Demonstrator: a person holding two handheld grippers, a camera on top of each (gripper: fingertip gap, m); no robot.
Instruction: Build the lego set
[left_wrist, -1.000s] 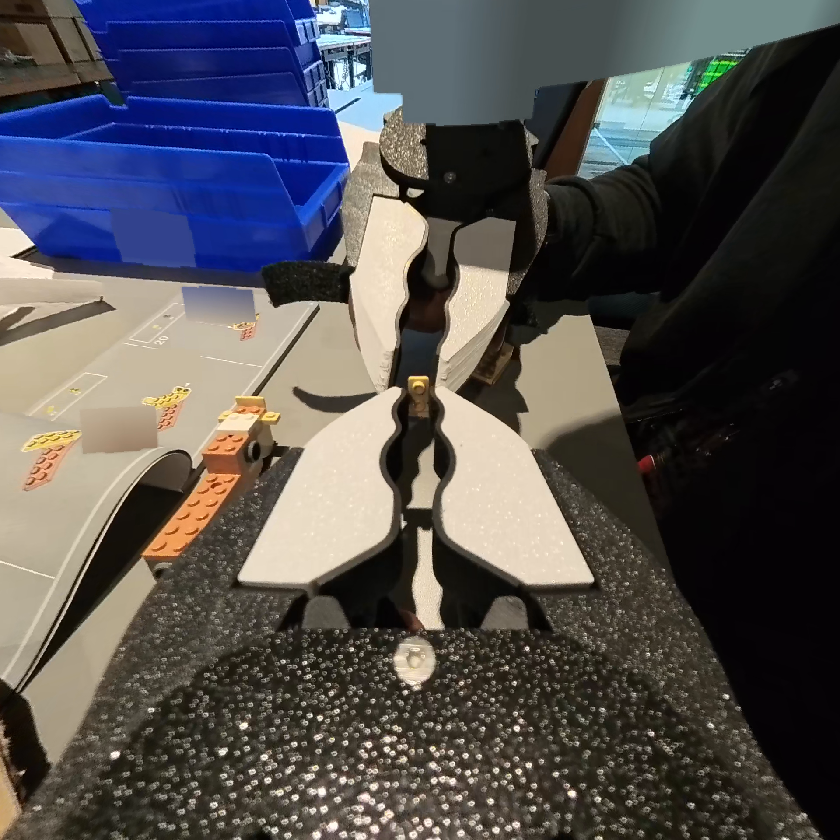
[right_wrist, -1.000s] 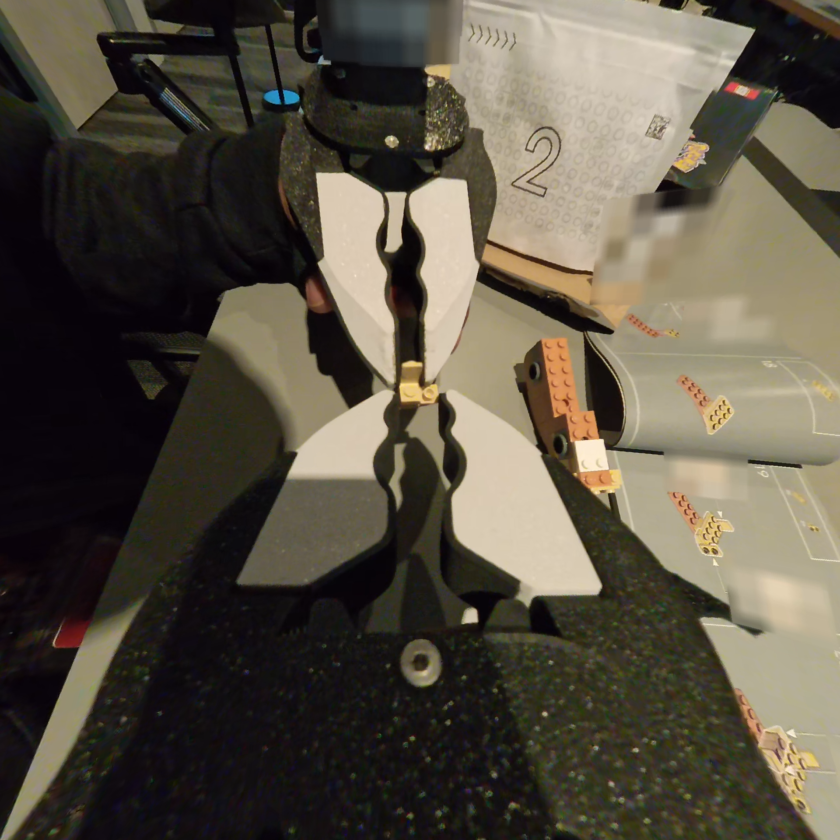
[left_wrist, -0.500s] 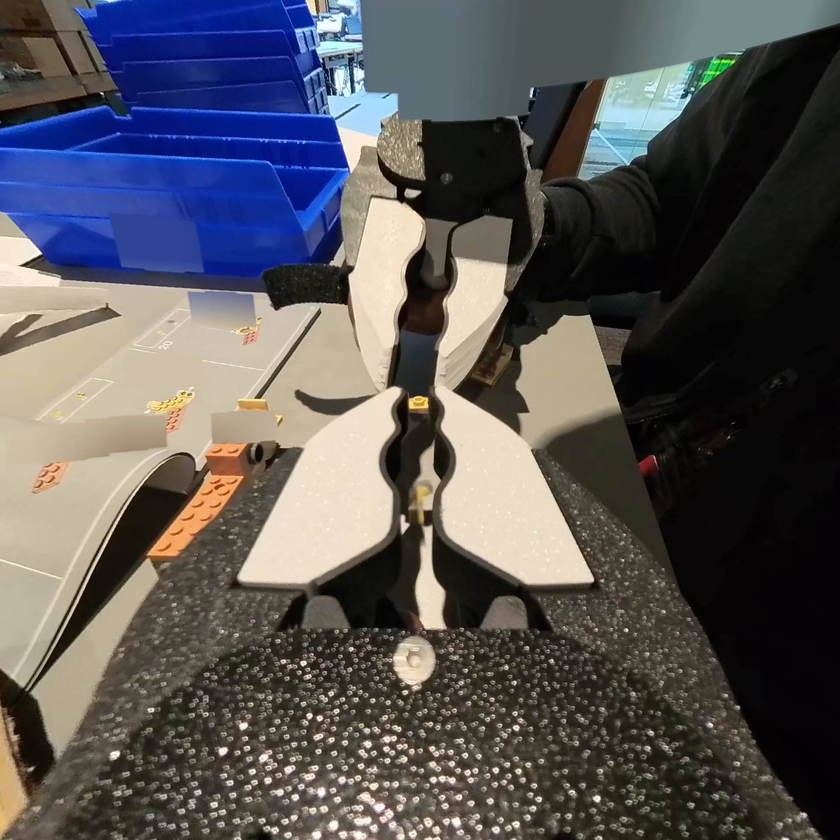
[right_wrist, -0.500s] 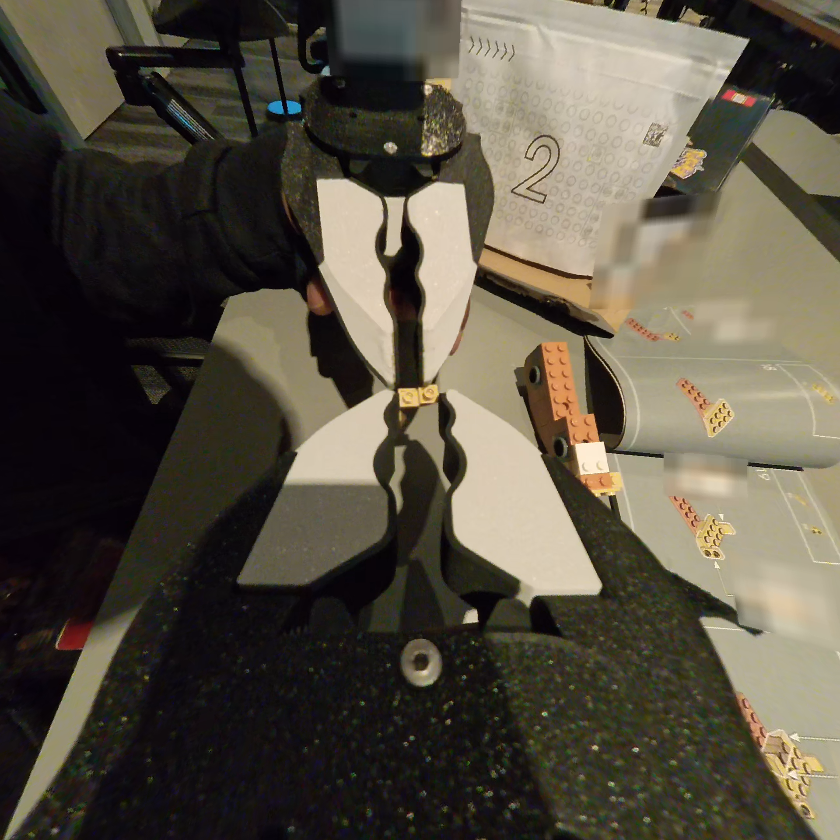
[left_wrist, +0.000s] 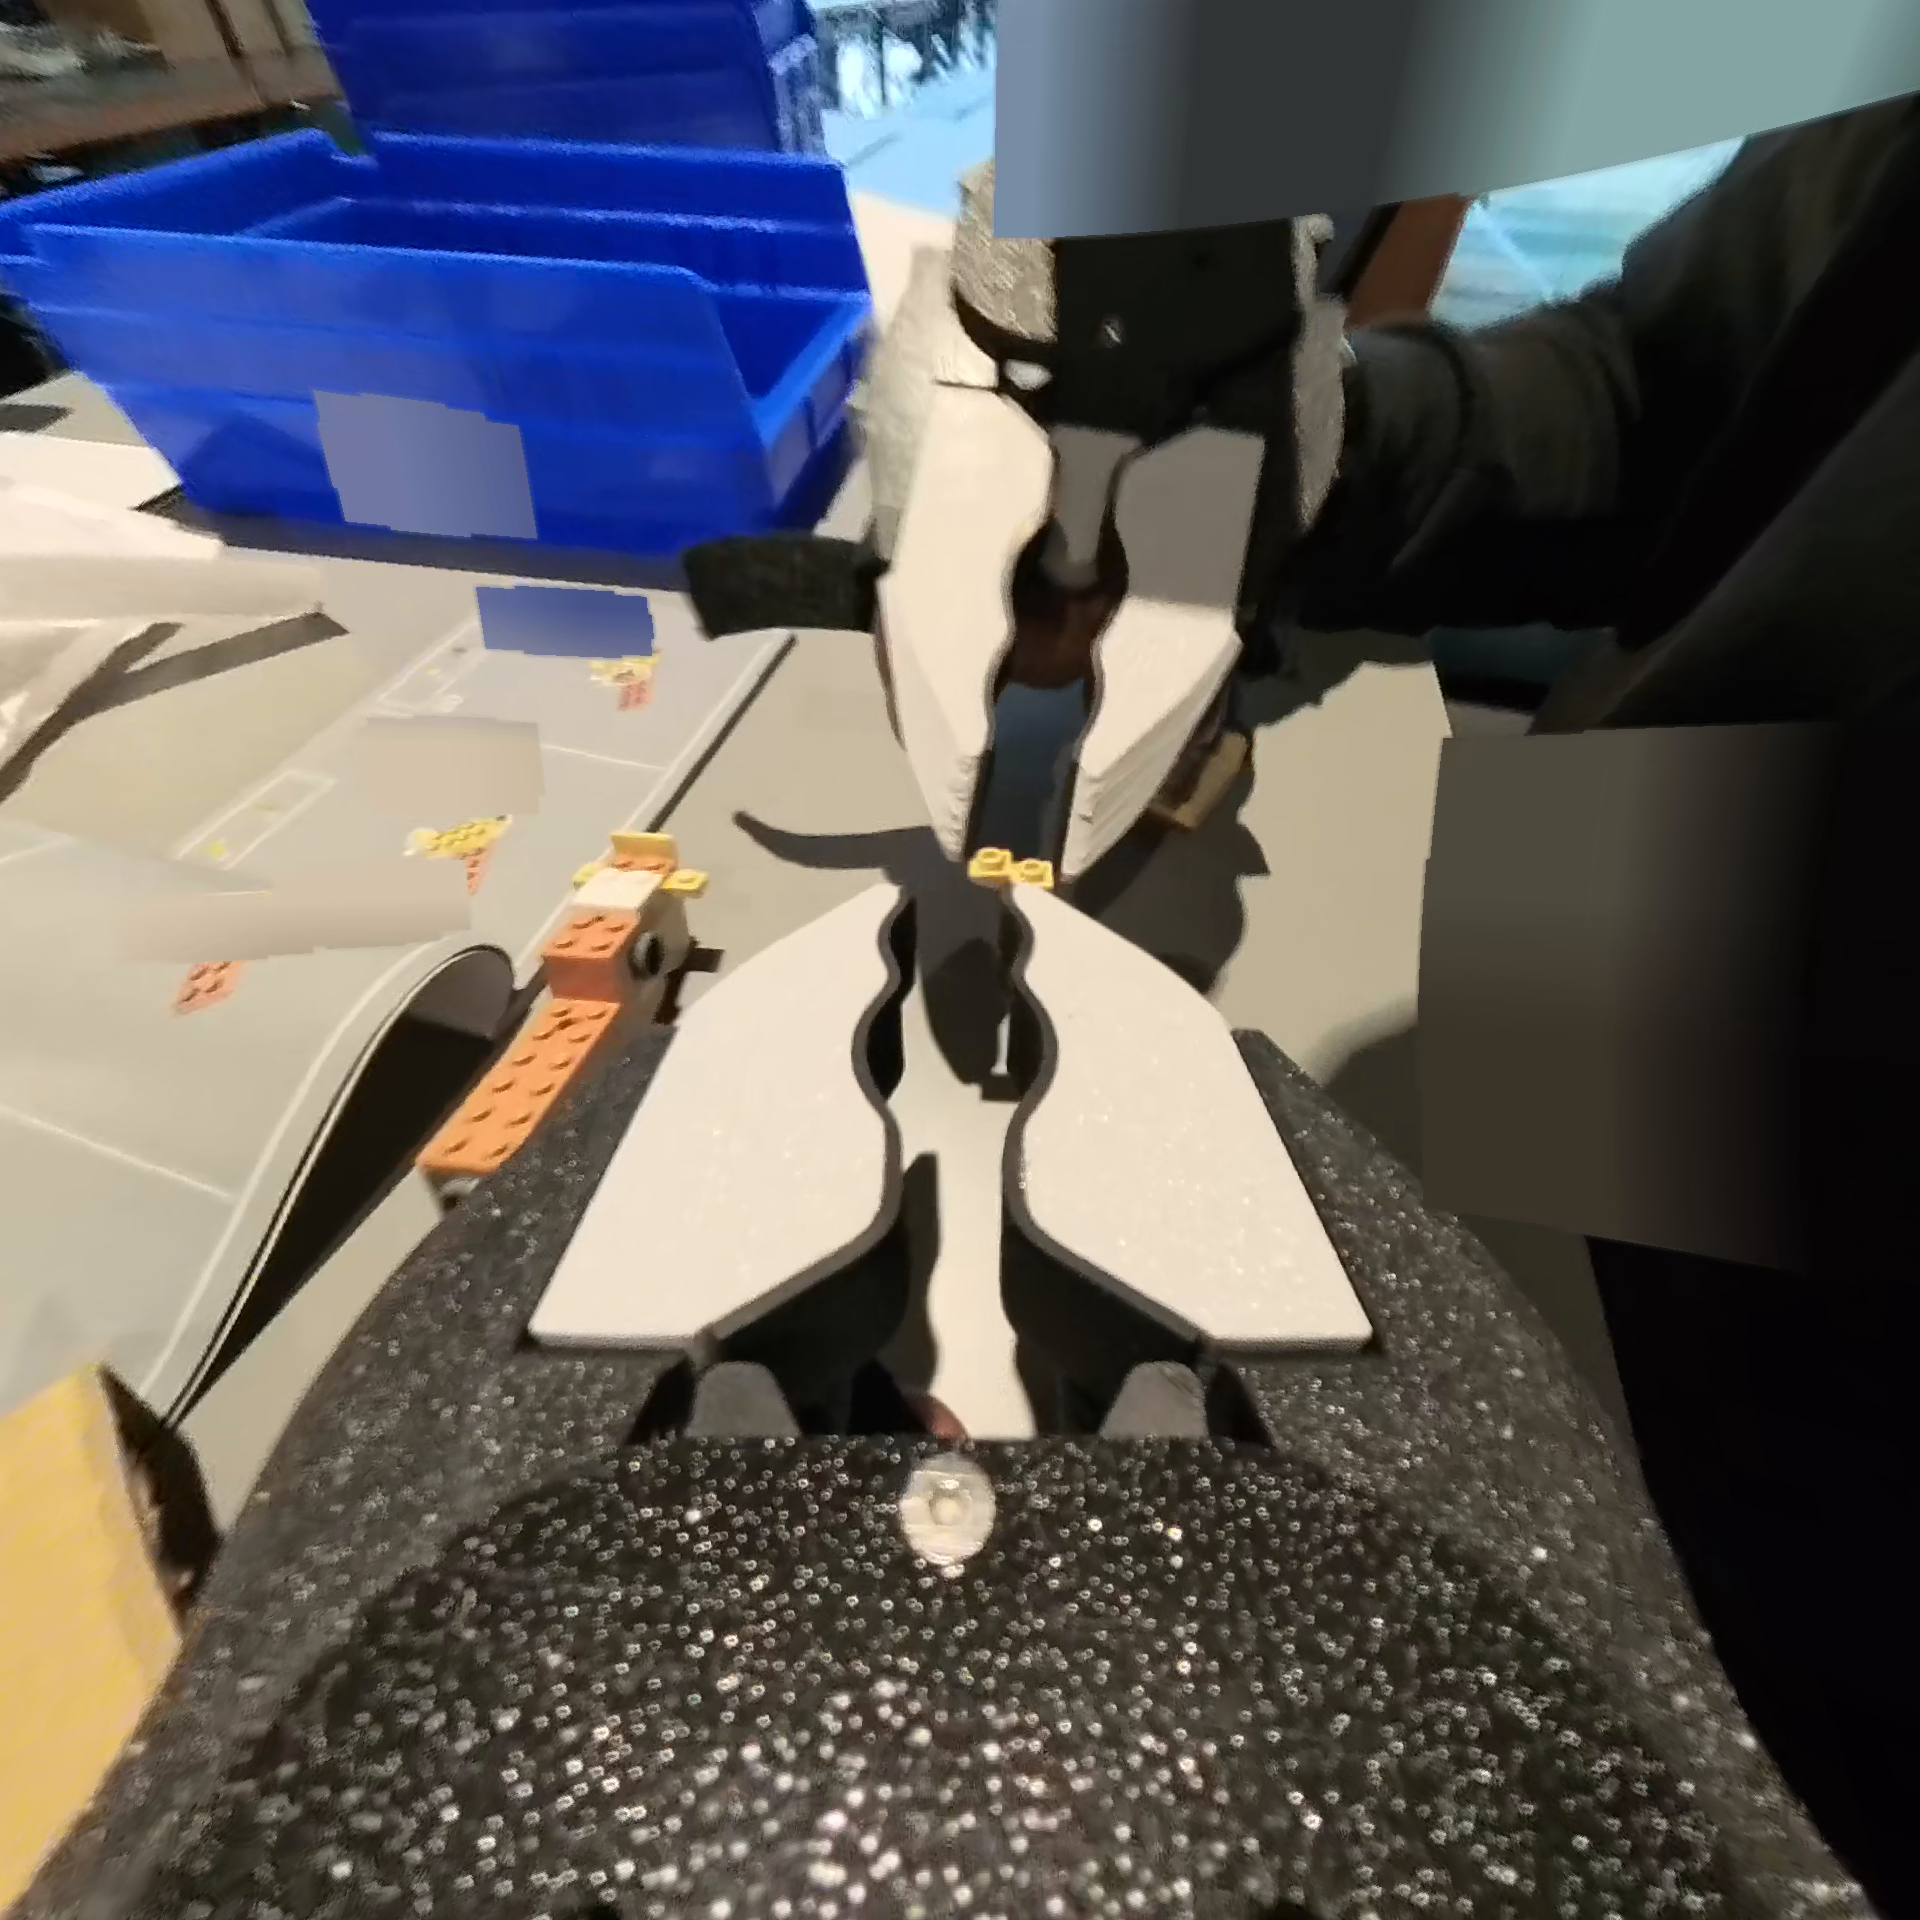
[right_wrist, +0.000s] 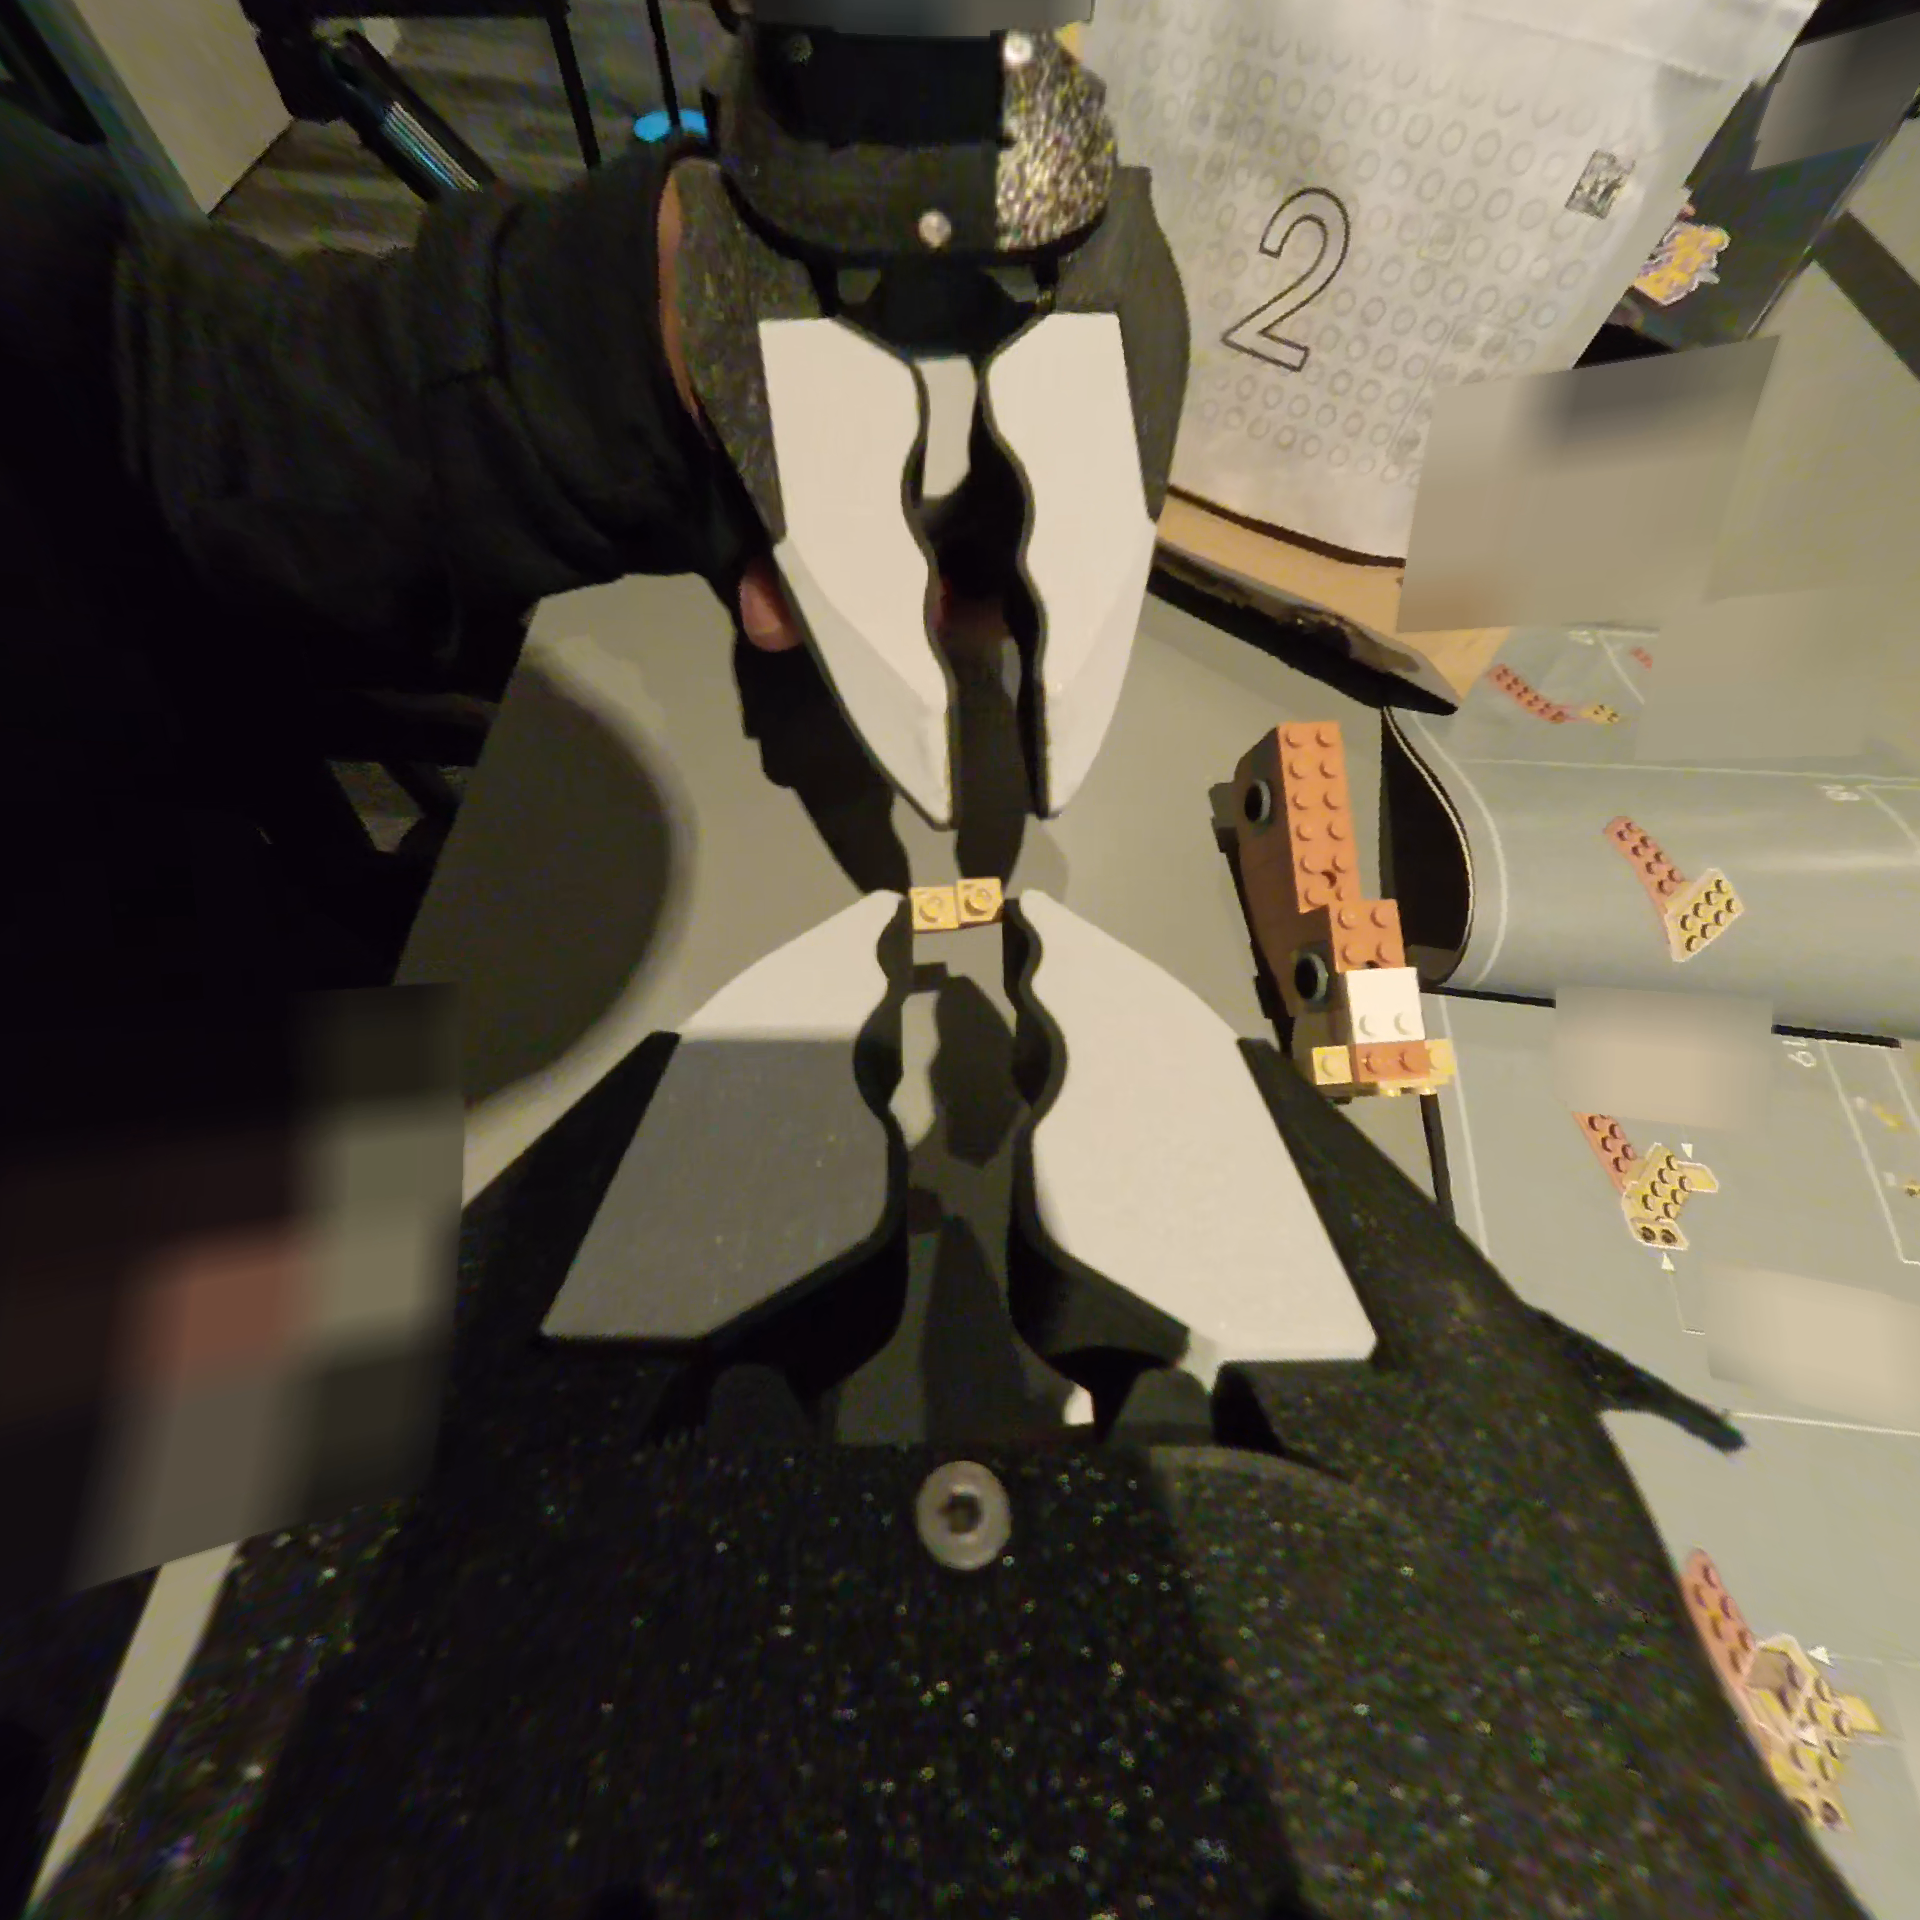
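Note:
A small tan two-stud piece (right_wrist: 956, 902) sits clamped between the tips of my right gripper (right_wrist: 956, 916), held above the grey table. In the left wrist view the same piece (left_wrist: 1010, 864) shows between the right gripper's tips (left_wrist: 1020, 850). My left gripper (left_wrist: 966, 902) faces it tip to tip, slightly open and empty, just short of the piece. From the right wrist view the left gripper (right_wrist: 995, 812) stands a little apart from the piece. A part-built brown, orange and white model (right_wrist: 1335, 904) lies on the table beside the grippers and also shows in the left wrist view (left_wrist: 582, 997).
A curled grey instruction sheet (left_wrist: 156, 1091) lies by the model, also in the right wrist view (right_wrist: 1662, 831). Blue bins (left_wrist: 468, 312) stand behind it. A white numbered bag (right_wrist: 1403, 260) stands on cardboard at the back. A person's dark sleeves (left_wrist: 1662, 468) hold both grippers. Only a small space, under 4 cm, lies between the two pairs of fingers.
The tan piece was upright in my left gripper's tips. It now lies flat in my right gripper's tips. My left gripper has opened a little and let it go.

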